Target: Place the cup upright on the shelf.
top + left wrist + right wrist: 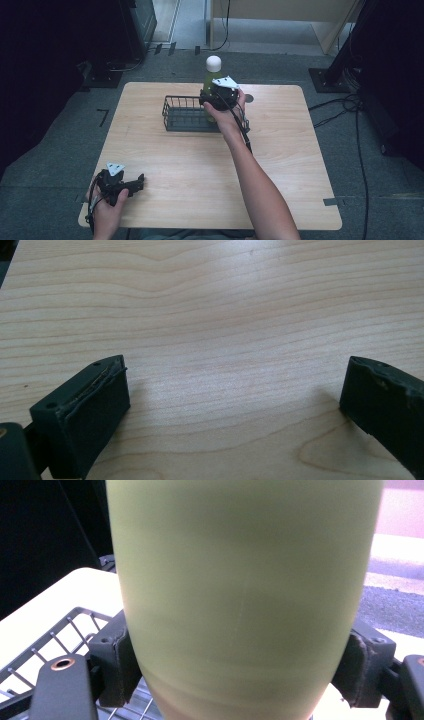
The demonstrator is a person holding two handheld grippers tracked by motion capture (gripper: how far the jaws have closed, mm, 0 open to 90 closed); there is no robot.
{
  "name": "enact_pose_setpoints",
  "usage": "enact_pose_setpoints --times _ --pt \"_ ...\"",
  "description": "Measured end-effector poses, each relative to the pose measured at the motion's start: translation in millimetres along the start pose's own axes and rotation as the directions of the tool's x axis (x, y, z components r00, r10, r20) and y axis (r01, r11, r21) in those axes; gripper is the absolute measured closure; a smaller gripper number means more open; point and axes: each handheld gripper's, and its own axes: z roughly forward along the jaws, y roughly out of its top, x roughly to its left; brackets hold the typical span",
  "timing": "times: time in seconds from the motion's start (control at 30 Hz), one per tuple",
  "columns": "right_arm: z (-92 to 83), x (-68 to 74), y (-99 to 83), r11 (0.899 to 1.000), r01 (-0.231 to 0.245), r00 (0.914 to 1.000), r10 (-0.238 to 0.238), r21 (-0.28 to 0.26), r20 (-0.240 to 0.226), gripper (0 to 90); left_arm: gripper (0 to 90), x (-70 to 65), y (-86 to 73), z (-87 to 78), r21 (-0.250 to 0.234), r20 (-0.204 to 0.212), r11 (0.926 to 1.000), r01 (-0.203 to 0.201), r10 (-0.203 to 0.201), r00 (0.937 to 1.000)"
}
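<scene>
A light wooden table on a grey carpeted floor is seen, with dark stands and cables around it. Between the jaws of the right gripper a pale green plastic bottle with a white cap is clamped upright, both pads pressed against its lower body, as the right gripper view makes plain. Just below and to one side of those jaws a black wire basket is seen; in the high view the bottle is held at the basket's right end, and whether its base is inside the wire, above it or just beyond the rim cannot be told. The basket appears otherwise empty.

The left gripper is held low near the table's near-left corner, well apart from the basket; its jaws are spread wide with only bare wood between them.

The work is judged to be past the grasp: the bottle is secured and brought to the basket. Lowering it in, if not yet done, and the release are judged to remain.
</scene>
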Motion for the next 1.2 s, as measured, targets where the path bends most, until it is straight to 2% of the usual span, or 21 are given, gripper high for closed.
enact_pose_setpoints --times 0.1,0.4,0.57,0.8,1.2 --pt "-0.4 0.9 -1.3 1.0 0.012 0.9999 -0.012 -0.005 -0.005 20.6 0.0 0.0 0.0 0.0 0.0 0.0 1.0 0.0 0.0 1.0" --pt "-4.0 -5.4 -2.7 1.0 -0.015 0.9993 0.015 -0.003 -0.034 19.5 0.0 0.1 0.0 -0.2 0.002 0.0 1.0 -0.002 0.002 1.0" --pt "-2.8 -8.6 -4.1 0.999 -0.035 0.9975 0.036 0.02 -0.061 13.8 0.0 0.1 0.0 -0.2 0.002 0.0 1.0 -0.002 0.002 1.0" --pt "-5.9 -10.1 -4.7 1.0 -0.028 0.9976 0.028 0.013 -0.063 12.6 0.0 0.1 0.0 -0.2 0.002 0.0 1.0 -0.002 0.002 1.0" --pt "-18.8 -19.1 -6.6 1.0 -0.027 0.9966 0.028 0.005 -0.078 0.0 0.0 0.1 0.0 -0.1 0.002 0.0 1.0 -0.002 0.002 1.0"
